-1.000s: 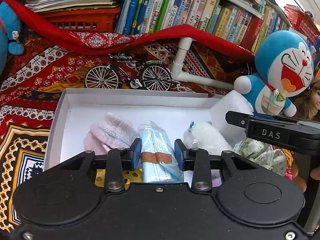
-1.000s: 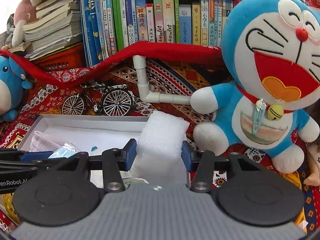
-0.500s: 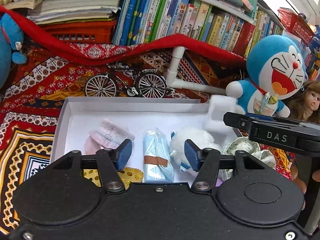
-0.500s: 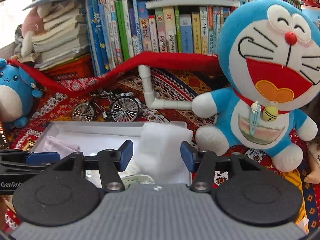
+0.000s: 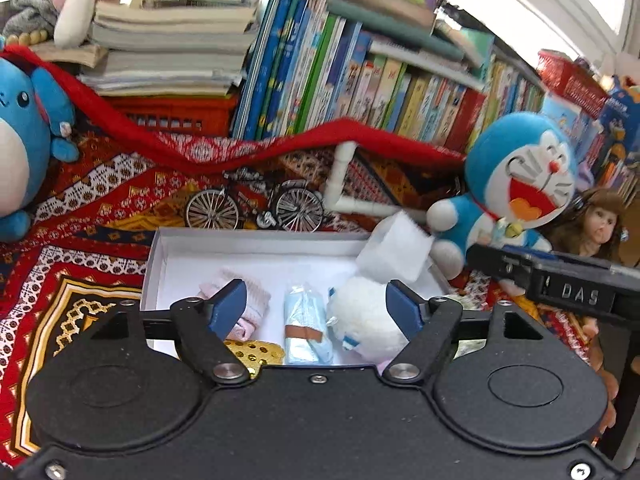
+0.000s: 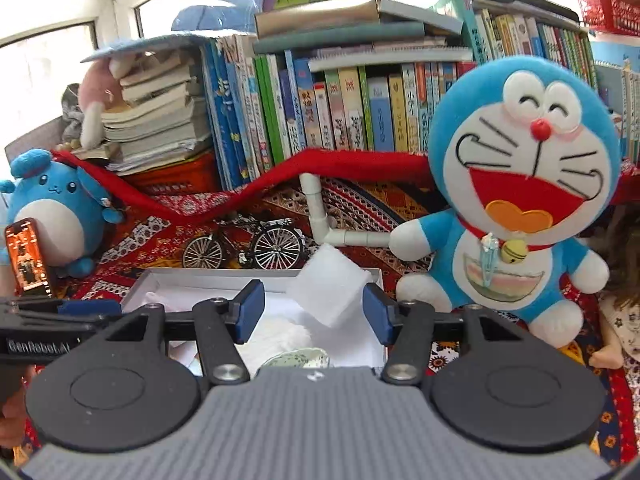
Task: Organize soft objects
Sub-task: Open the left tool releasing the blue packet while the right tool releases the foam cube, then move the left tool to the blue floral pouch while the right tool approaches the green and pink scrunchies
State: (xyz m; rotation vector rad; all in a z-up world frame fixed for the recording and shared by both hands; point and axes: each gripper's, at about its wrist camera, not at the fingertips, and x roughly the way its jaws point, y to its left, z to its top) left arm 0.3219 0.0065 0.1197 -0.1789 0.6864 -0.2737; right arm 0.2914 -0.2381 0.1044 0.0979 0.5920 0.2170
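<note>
Box-filling step is what I'm on, I'd say: both tools are over the white box [image 5: 256, 248] with nothing pinched. My left tool [image 5: 316, 308] has its jaws opening, and the blue wrapped pack [image 5: 306, 320] sits below the gap inside the box, no pad on it. My right tool [image 6: 314, 316] is opening too; the white foam block [image 6: 330, 288] shows in the gap, but the pads aren't touching it. The block is tipped on one corner at the box's right end, leaning over the rim rather than lying flat.

Inside the box, going from its left end: pink knit thing [image 5: 244, 300], the blue pack, then a fluffy white plush [image 5: 364, 316]. Yellow dotted piece [image 5: 250, 350] at the near wall, and a crumpled green-print cloth [image 6: 296, 358] near the right corner.

My guess for next: nudge that block down so it settles, or go fetch another soft item. The big blue cat plush [image 6: 520, 184] sits just right of the box and looks far too bulky for what's left. The block looks light and squashy, so easy on the squeeze.
</note>
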